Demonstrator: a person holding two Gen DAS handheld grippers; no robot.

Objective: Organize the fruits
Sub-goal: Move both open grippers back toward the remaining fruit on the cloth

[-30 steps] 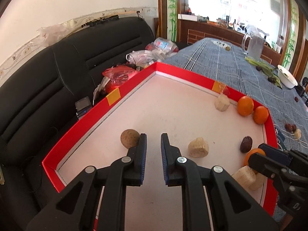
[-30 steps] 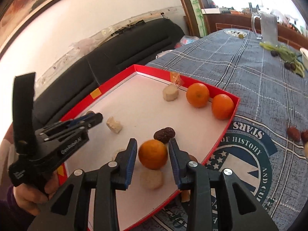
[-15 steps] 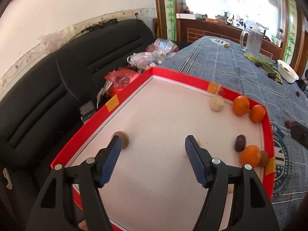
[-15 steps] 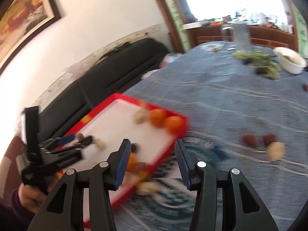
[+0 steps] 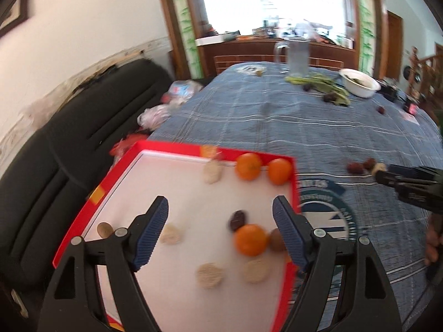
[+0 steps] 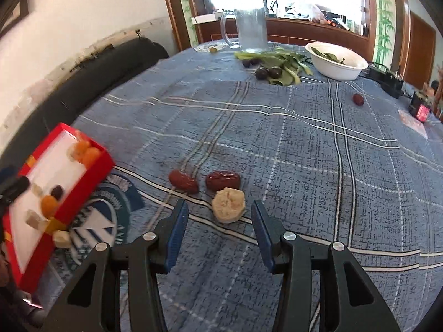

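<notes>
Left wrist view first: my left gripper has its jaws spread wide with nothing between them, hanging over the red tray that fills the lower middle of the frame. Inside the tray there's an orange low and right of center with a dark date just above it and a brownish round fruit right beside it, plus two more oranges sitting side by side against the far rim. A few pale chunky pieces are scattered across the white floor of the tray. It's all a bit blurry. At the right edge my other gripper pokes in near some loose fruit on the blue plaid tabletop. Right wrist view: my right gripper is also wide open, holding nothing, lined up just short of a pale lumpy fruit piece lying on the tabletop at lower center. Two red dates lie just behind it, close together. The tray sits at the left edge here, and a white bowl and glass pitcher are way up top.
</notes>
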